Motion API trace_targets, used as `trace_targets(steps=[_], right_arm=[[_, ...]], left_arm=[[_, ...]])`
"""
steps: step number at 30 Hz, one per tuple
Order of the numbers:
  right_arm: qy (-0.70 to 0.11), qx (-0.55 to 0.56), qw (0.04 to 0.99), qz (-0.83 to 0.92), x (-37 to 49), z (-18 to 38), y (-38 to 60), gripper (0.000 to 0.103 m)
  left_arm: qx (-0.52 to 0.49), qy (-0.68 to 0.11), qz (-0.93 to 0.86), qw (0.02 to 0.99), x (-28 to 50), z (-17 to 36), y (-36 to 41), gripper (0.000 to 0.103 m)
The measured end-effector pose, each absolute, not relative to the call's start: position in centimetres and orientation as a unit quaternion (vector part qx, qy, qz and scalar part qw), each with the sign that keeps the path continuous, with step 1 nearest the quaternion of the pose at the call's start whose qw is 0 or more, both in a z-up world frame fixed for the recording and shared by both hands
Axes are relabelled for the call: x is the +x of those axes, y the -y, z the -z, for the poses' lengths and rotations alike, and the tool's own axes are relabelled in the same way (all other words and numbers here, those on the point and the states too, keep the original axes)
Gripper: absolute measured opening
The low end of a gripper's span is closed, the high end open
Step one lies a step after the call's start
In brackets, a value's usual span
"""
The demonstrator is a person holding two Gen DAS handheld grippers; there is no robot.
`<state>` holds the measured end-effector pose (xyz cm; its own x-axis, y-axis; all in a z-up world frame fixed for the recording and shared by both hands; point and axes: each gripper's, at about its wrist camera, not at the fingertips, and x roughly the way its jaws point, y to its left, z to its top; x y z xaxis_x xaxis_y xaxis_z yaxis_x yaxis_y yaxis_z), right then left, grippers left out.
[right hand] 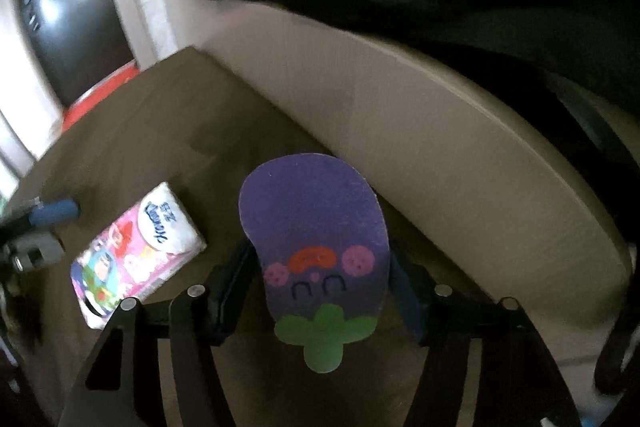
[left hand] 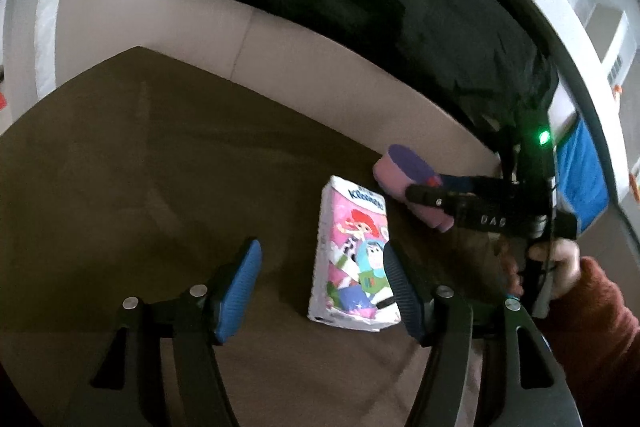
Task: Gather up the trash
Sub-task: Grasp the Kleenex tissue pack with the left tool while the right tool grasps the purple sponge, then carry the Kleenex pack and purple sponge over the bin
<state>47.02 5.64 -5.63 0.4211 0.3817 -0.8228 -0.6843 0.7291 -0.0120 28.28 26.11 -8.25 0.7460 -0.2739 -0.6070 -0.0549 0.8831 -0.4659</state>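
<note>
A purple eggplant-shaped sponge (right hand: pixel 316 239) sits between the jaws of the right gripper (right hand: pixel 320 291): flat purple face with a small drawn smile, pink cheek dots, an orange mark above, and a green leafy stem at the near end. From the left wrist view its side shows as a thick pink layer (left hand: pixel 404 179) under the purple top. The blue pads flank its lower half on both sides and look to be pinching it, though the contact itself is hidden behind the sponge. It hangs over the inside of a cardboard box (right hand: pixel 420 131), close to the wall. On the box floor lies a tissue pack (left hand: pixel 354 255) printed with cartoon figures on pink and white. The left gripper (left hand: pixel 320 291) hovers over it, jaws spread wide and empty, the right pad (left hand: pixel 396 279) overlapping the pack's edge in view.
</note>
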Motion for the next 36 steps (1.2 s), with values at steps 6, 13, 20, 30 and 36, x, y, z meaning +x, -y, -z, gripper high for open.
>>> trace_targets(steps=[6, 13, 20, 30, 36], right_arm=[[-0.435, -0.118, 0.851, -0.269, 43.8, 4.0, -2.5, 0.059], [-0.41, -0.103, 0.865, -0.271, 39.7, 2.6, -0.9, 0.06], [-0.405, -0.065, 0.872, -0.268, 37.3, 2.1, 1.5, 0.06], [-0.352, -0.035, 0.901, -0.252, 32.2, -0.6, 6.1, 0.06], [-0.298, -0.014, 0.925, -0.236, 28.6, -4.6, 10.4, 0.06]], left_arm=[[-0.175, -0.376, 0.056, 0.908, 29.8, 7.8, -22.9, 0.066], [-0.13, -0.402, 0.018, 0.906, 33.3, 8.5, -20.6, 0.066], [-0.106, -0.42, -0.005, 0.901, 34.5, 8.7, -18.7, 0.06], [-0.117, -0.362, -0.005, 0.925, 29.3, 3.4, -16.2, 0.046], [-0.108, -0.298, 0.033, 0.948, 24.6, -2.2, -11.9, 0.046]])
